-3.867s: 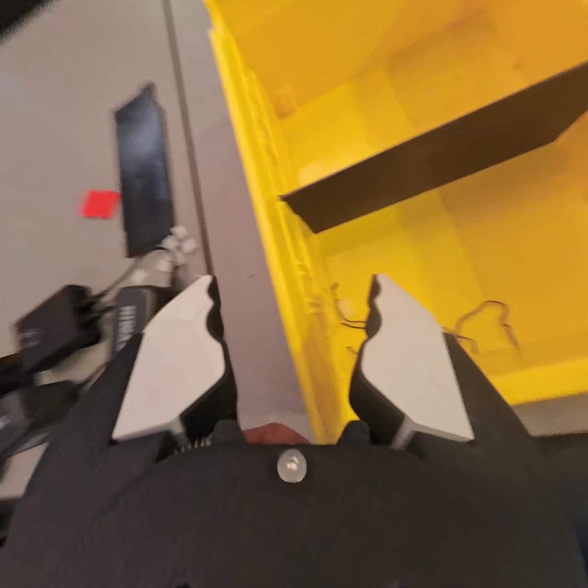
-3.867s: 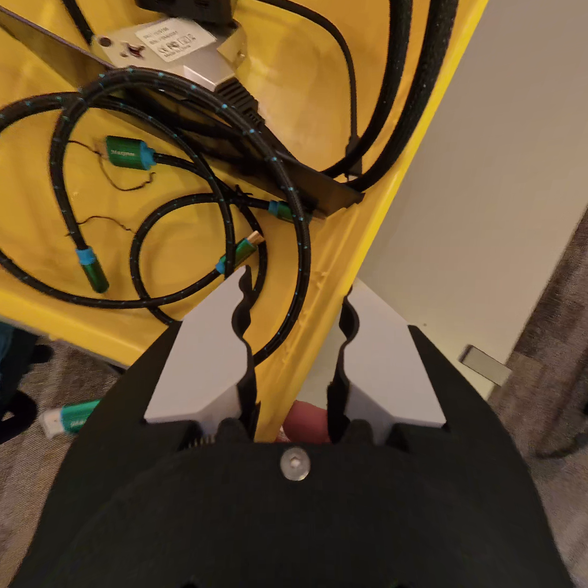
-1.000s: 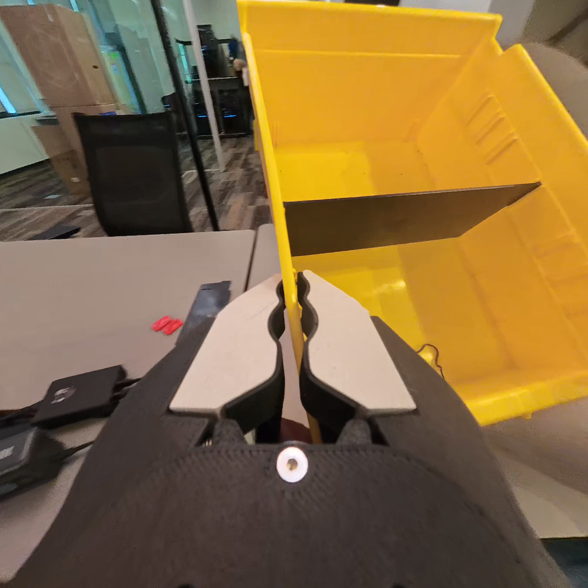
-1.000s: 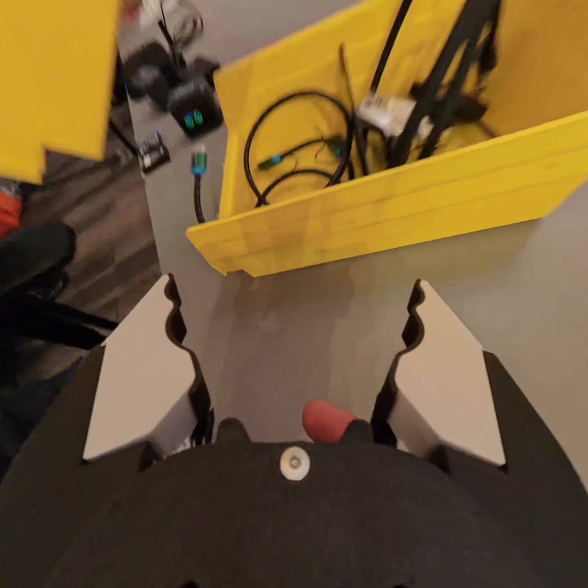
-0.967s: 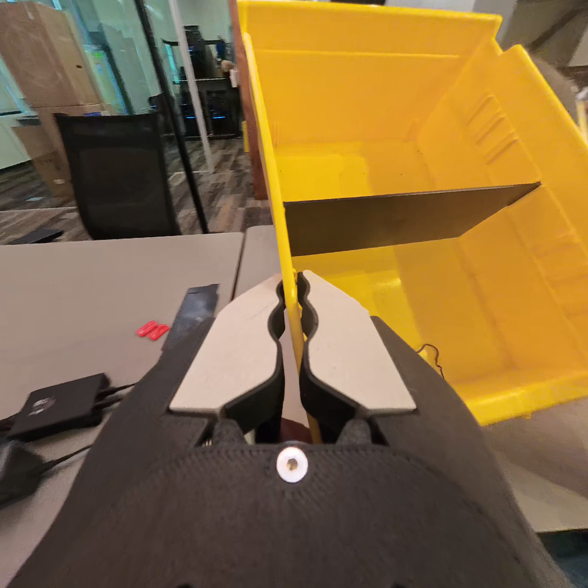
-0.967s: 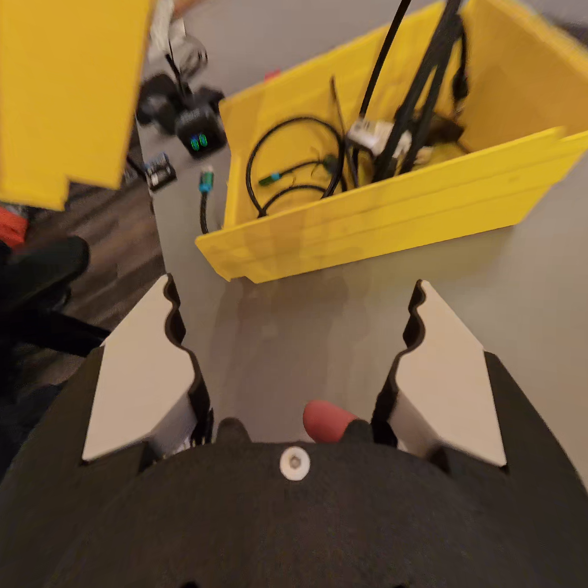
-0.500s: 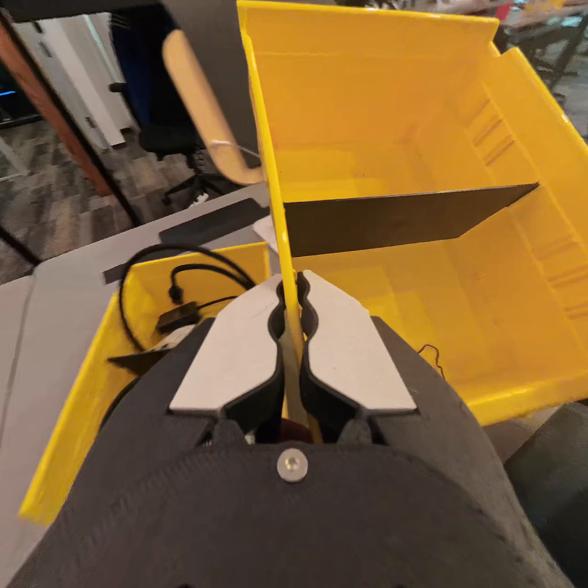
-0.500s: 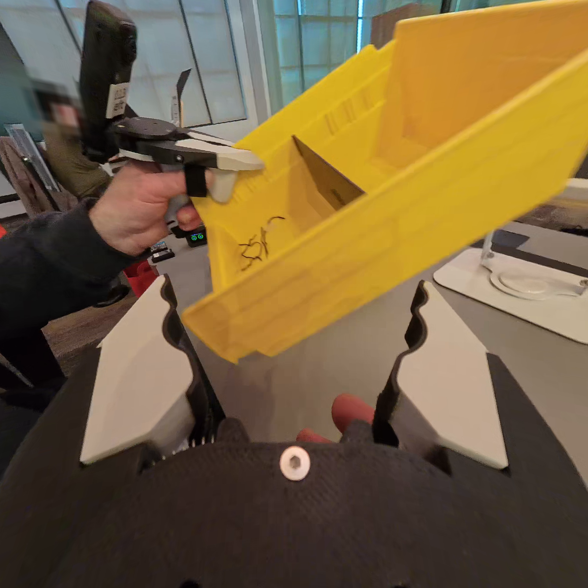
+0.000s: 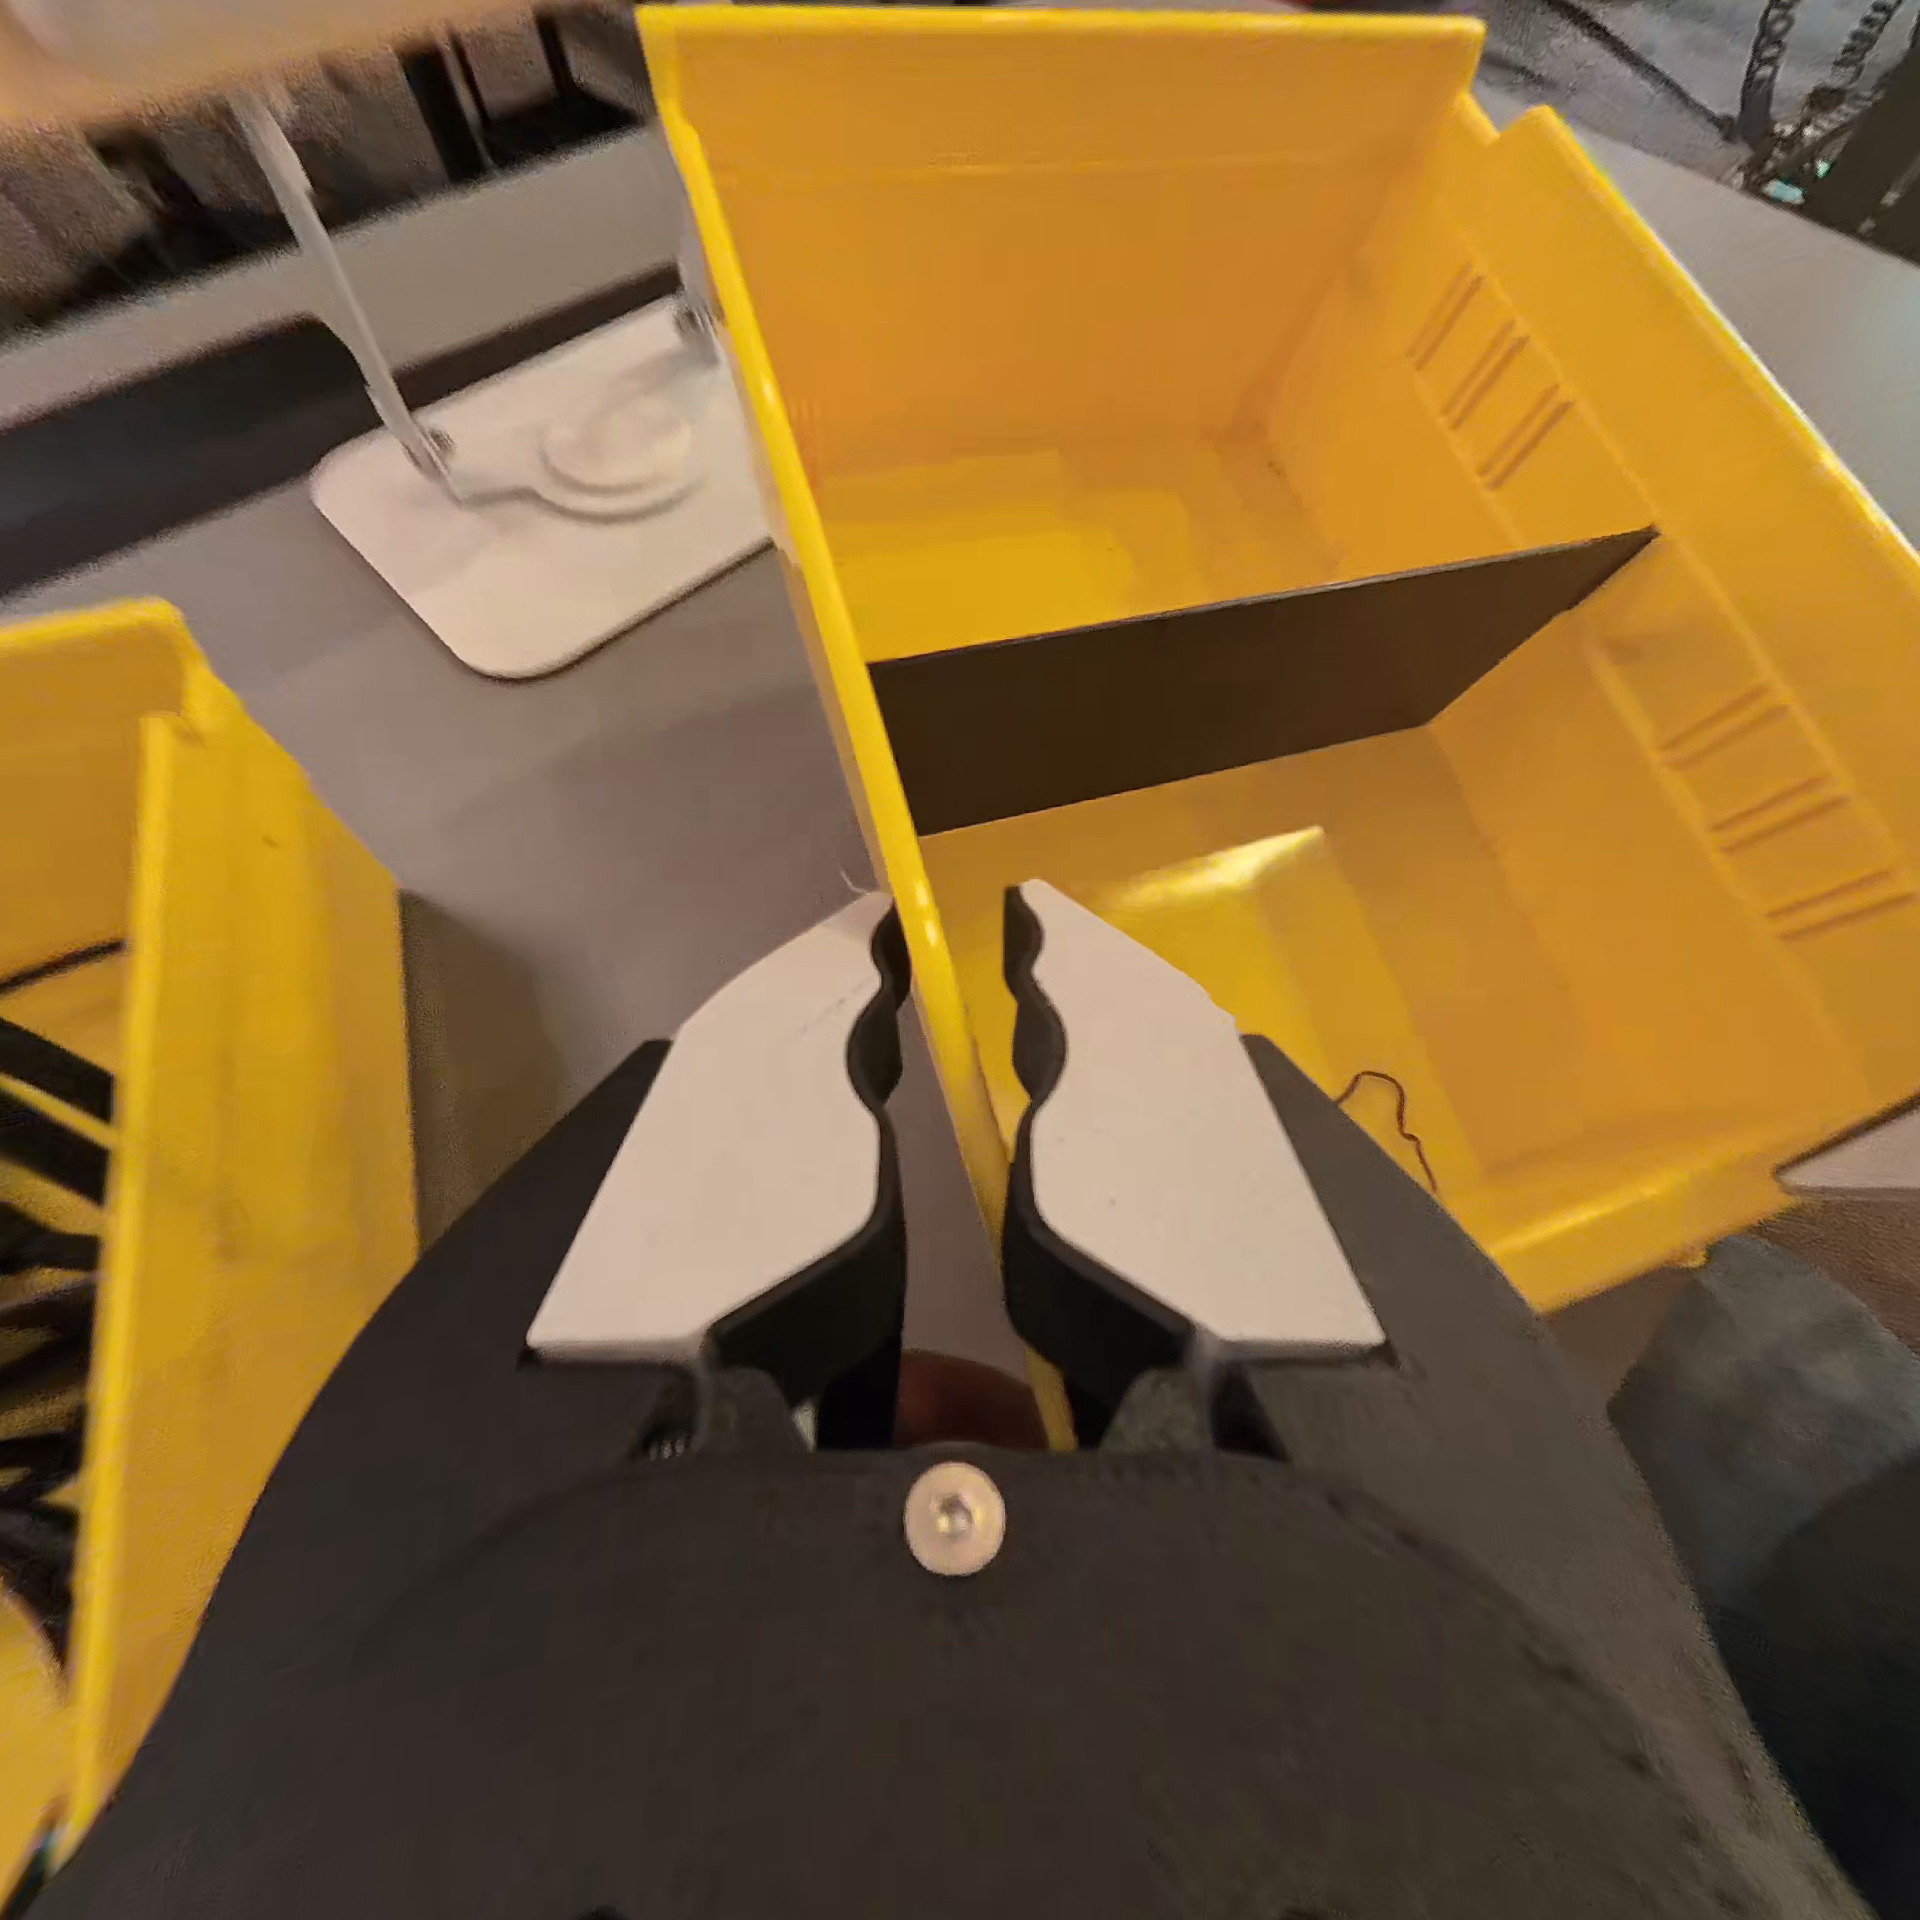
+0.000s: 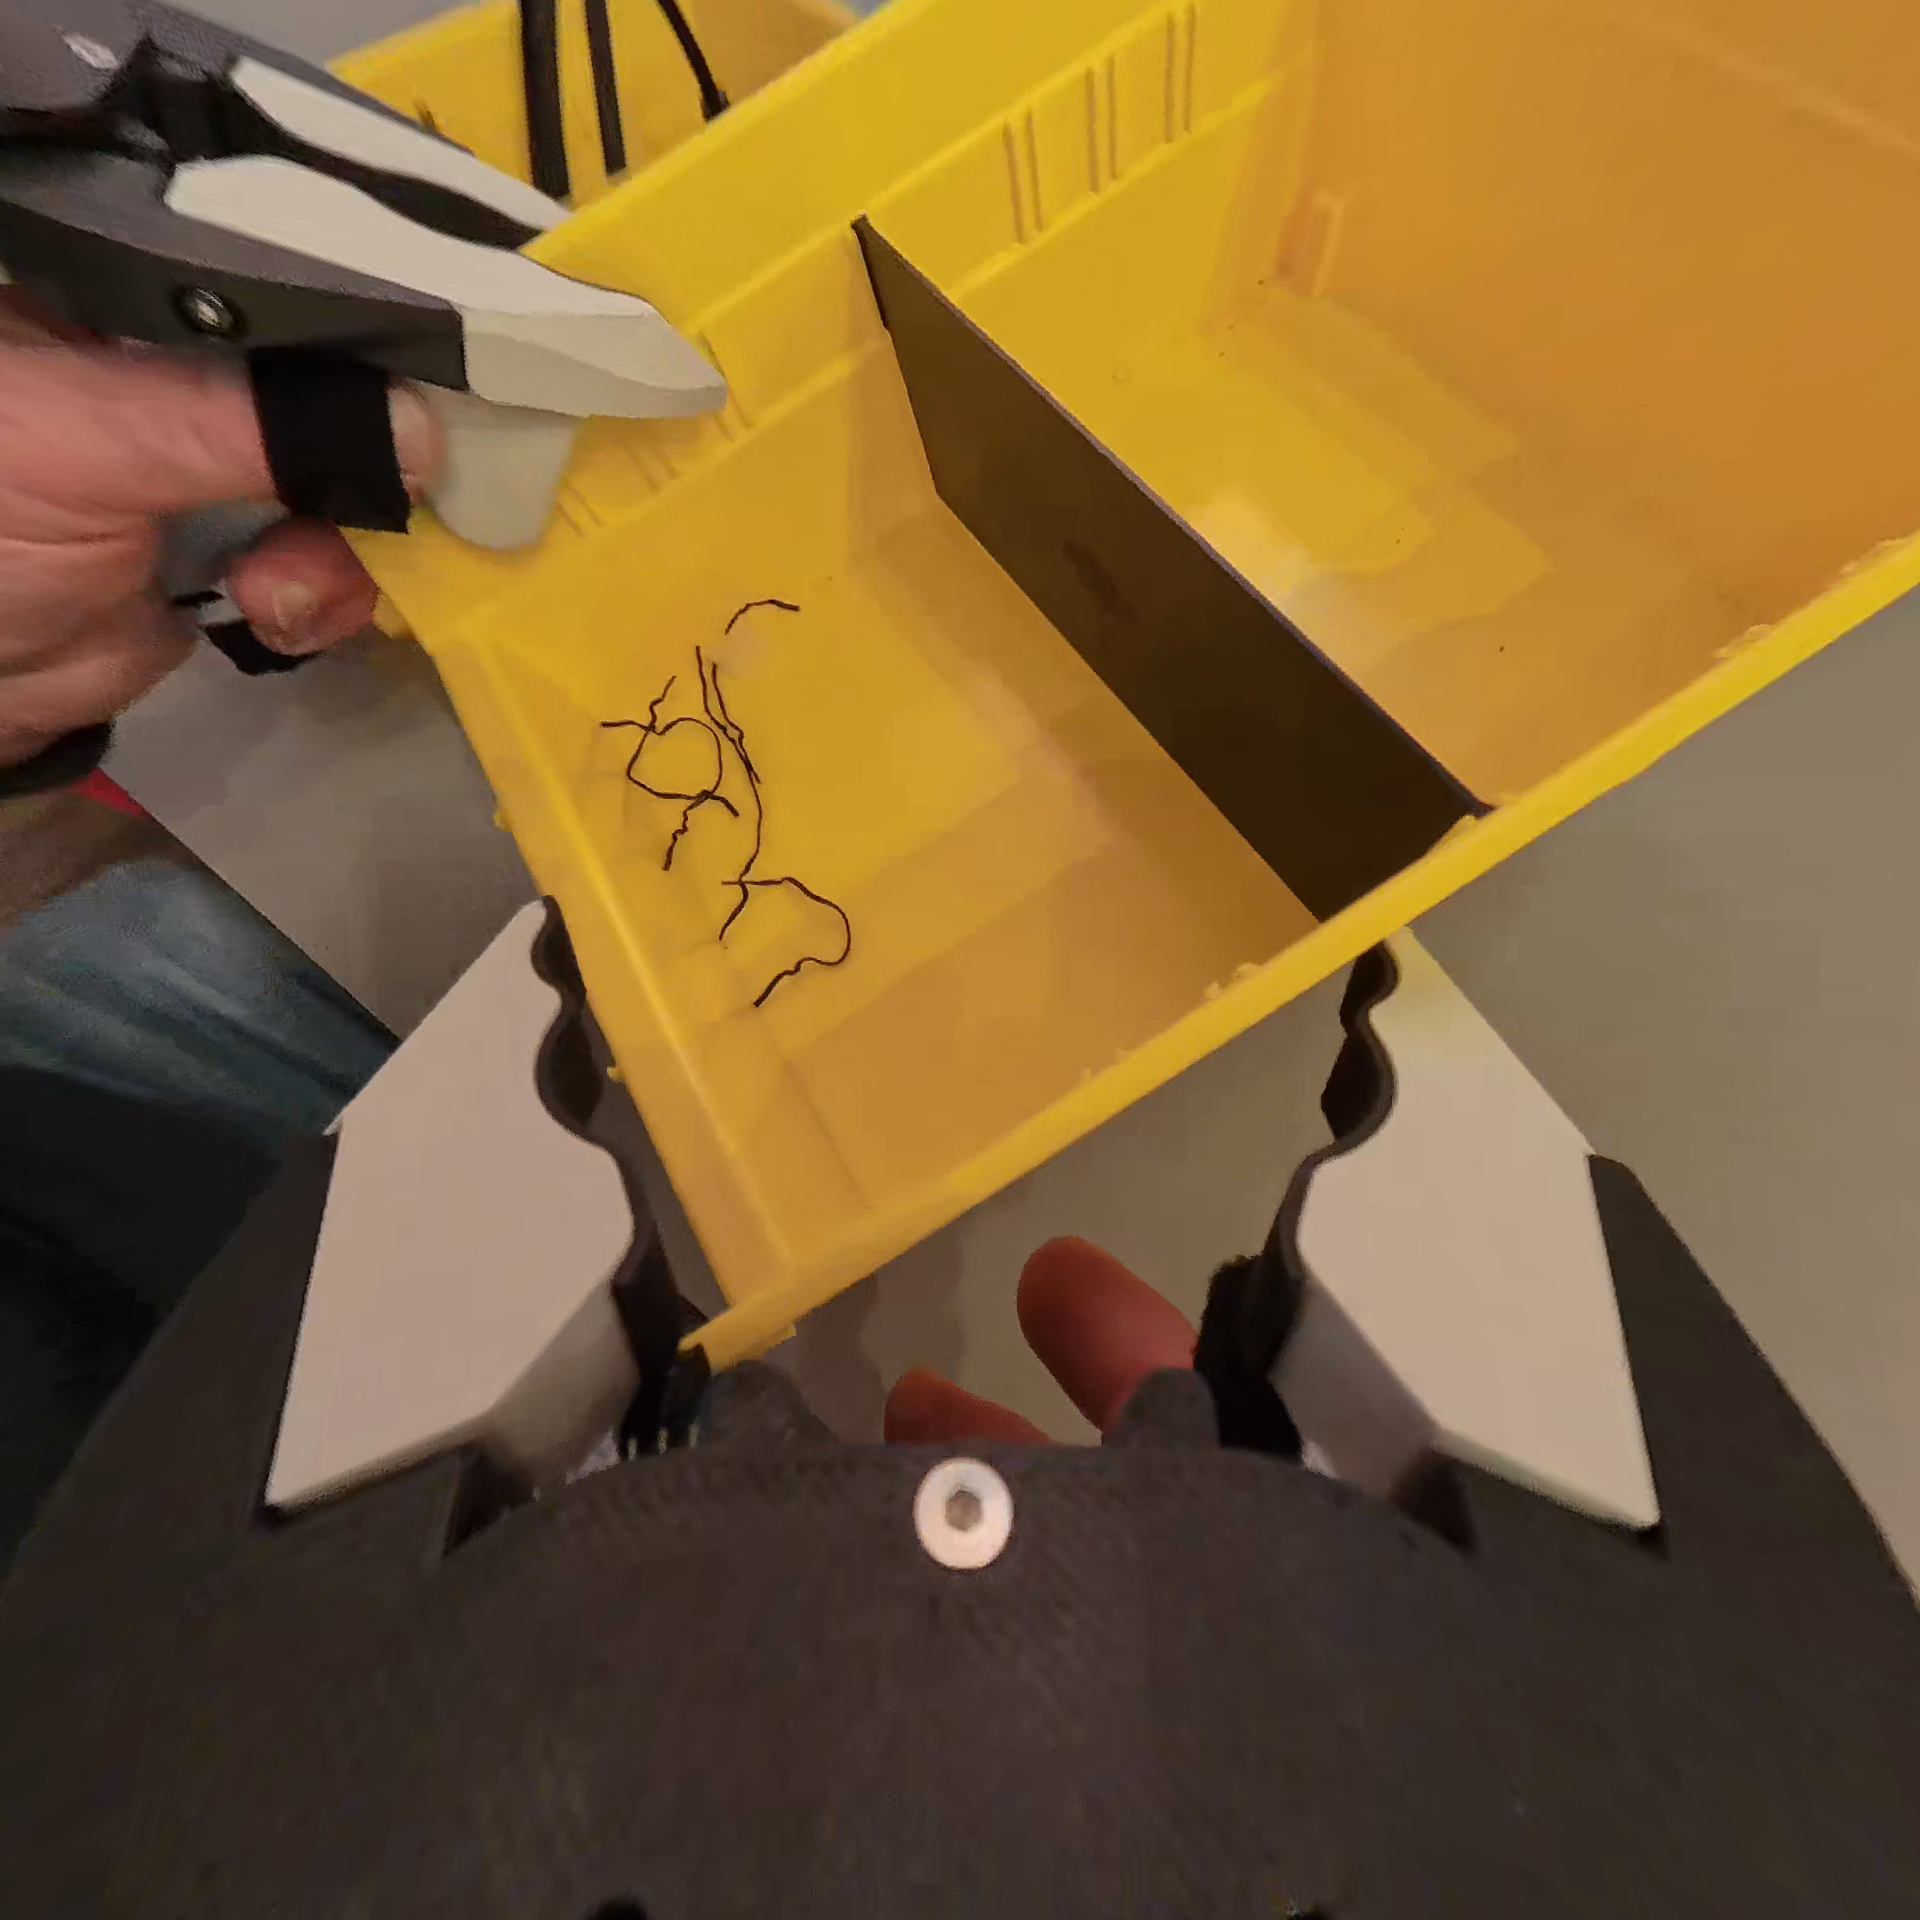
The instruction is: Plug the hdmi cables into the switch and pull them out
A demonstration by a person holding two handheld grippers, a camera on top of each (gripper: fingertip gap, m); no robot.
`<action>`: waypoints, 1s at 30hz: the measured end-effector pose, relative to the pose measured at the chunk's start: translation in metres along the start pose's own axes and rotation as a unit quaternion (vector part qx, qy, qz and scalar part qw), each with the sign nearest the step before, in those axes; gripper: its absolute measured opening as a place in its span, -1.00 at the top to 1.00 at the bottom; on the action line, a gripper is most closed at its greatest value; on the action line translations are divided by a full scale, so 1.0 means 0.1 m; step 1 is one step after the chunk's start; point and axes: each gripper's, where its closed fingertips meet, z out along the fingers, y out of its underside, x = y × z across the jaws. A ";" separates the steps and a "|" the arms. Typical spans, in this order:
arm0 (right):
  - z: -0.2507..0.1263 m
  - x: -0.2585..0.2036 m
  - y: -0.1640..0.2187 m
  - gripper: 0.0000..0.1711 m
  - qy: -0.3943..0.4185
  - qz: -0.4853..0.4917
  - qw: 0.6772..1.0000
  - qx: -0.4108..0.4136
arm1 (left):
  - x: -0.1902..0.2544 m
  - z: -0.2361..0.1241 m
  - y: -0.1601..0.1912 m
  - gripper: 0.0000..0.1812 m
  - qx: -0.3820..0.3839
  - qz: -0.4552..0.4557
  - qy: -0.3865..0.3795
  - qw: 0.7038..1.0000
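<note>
Left wrist view: left tool [image 9: 951,940] a bit open around bin [image 9: 1039,312] wall | right wrist view: right tool [image 10: 961,997] wide open, empty; thread [image 10: 727,790] in bin.

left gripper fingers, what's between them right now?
The side wall of the divided yellow plastic bin runs between the left gripper fingers, touching the left finger with a gap to the right one. This shows in the left wrist view.

From my remote station I see a yellow bin [image 9: 1091,343] split by a black divider [image 9: 1195,707]; thin black threads [image 10: 727,790] lie in its near compartment. A second yellow bin [image 9: 239,1039] stands beside it on the grey table [image 9: 582,769], near a white stand base [image 9: 540,540].
</note>
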 end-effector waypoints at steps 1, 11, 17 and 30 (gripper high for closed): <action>0.04 0.02 0.07 -0.65 -0.001 0.001 1.000 -0.015 | 0.02 0.04 0.08 0.79 -0.012 -0.014 0.010 1.000; 0.07 0.22 0.21 -0.21 0.039 -0.024 0.998 -0.046 | 0.25 0.01 0.38 0.35 -0.079 -0.071 0.100 0.989; 0.06 0.25 0.23 -0.12 0.051 -0.052 0.995 -0.060 | 0.34 -0.64 0.12 0.14 -0.027 -0.039 0.121 0.991; 0.05 0.61 0.36 0.58 0.087 -0.048 0.989 -0.108 | -2.71 -2.16 0.85 0.07 -0.030 -0.060 -0.266 0.962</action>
